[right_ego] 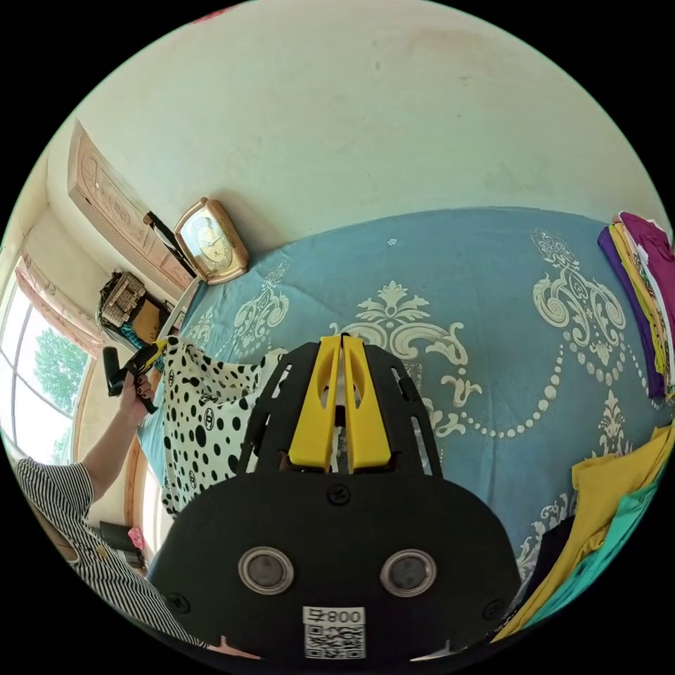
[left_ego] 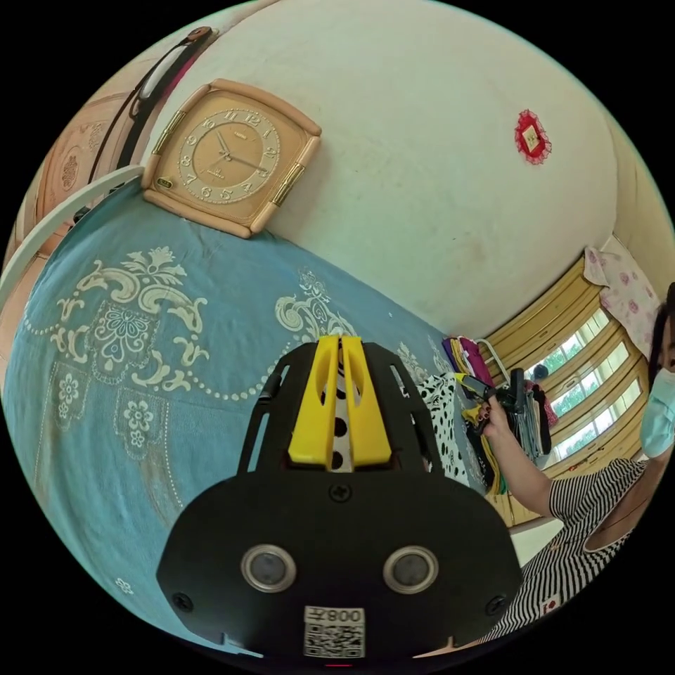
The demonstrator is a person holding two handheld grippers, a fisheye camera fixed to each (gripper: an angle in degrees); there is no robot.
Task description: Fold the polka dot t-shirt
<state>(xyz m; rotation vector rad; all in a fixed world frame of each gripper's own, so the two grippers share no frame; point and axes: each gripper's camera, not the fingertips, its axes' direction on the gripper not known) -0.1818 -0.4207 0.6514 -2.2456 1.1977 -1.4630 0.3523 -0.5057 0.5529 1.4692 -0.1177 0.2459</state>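
Left gripper [left_ego: 341, 341] jaws, right gripper [right_ego: 342, 340] jaws clamp polka dot t-shirt [right_ego: 204, 422] above blue bedspread [right_ego: 485, 295]

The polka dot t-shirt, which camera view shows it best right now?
The right gripper view: the polka dot t-shirt hangs spread beside the left gripper. The left gripper view gives a strip between the jaws and a narrow piece behind them.

Cream wall [left_ego: 436, 155], square clock [left_ego: 228, 156] leaning on it, blue patterned bedspread [right_ego: 478, 295], sunlit windows [left_ego: 587, 394]
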